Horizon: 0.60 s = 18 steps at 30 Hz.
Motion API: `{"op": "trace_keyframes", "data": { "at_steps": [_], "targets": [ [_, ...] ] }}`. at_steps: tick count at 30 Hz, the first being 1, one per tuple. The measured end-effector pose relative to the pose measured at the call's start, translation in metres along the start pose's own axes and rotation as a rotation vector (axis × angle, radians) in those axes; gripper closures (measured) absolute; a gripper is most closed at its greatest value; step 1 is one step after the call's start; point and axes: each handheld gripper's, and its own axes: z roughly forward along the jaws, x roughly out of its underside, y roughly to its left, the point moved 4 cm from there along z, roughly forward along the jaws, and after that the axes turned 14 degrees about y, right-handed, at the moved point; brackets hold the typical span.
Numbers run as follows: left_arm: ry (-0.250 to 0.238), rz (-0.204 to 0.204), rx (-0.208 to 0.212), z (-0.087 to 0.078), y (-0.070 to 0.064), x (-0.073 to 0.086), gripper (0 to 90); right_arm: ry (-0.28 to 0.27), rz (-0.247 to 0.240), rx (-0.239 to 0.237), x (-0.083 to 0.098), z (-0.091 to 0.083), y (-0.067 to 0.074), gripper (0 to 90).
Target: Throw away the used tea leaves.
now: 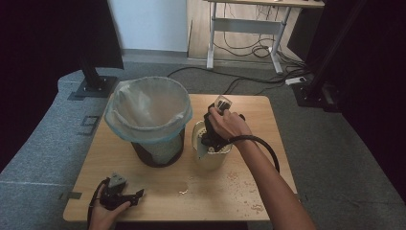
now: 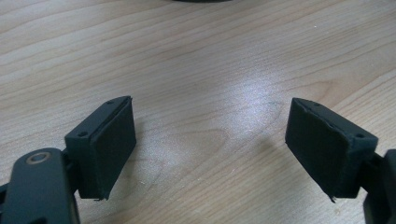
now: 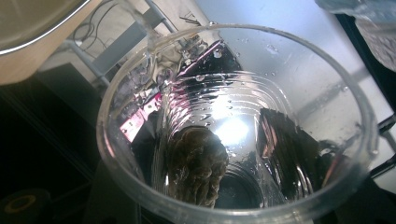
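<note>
My right gripper (image 1: 218,111) is shut on a clear plastic cup (image 1: 223,102), held tilted over a cream-coloured pot (image 1: 210,160) at the table's middle right. In the right gripper view the wet cup (image 3: 327,84) is seen from its mouth, with a brown soggy lump (image 3: 196,163) lying near its bottom and the dark jaws showing through its wall. My left gripper (image 1: 138,194) rests near the front left edge of the wooden table (image 1: 268,124), held by a hand. Its jaws stand open over bare wood, with nothing between the pads (image 2: 112,144).
A black bin (image 1: 158,151) lined with a pale plastic bag (image 1: 146,108) stands left of the pot. Crumbs (image 1: 232,176) and a small wet patch (image 1: 184,188) lie on the wood in front of the pot. A desk frame (image 1: 244,24) and cables lie beyond.
</note>
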Motion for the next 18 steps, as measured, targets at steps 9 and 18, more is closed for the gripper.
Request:
{"op": "trace_keyframes", "data": {
  "at_steps": [9,18],
  "targets": [
    [-0.001,-0.004,0.001,0.000,0.000,0.000,15.8,0.006,0.058,-0.014,-0.002,0.001,0.001,46.0],
    [0.000,-0.006,0.004,0.000,0.000,0.000,15.8,-0.047,0.126,-0.041,-0.008,-0.004,0.002,46.1]
  ]
}}
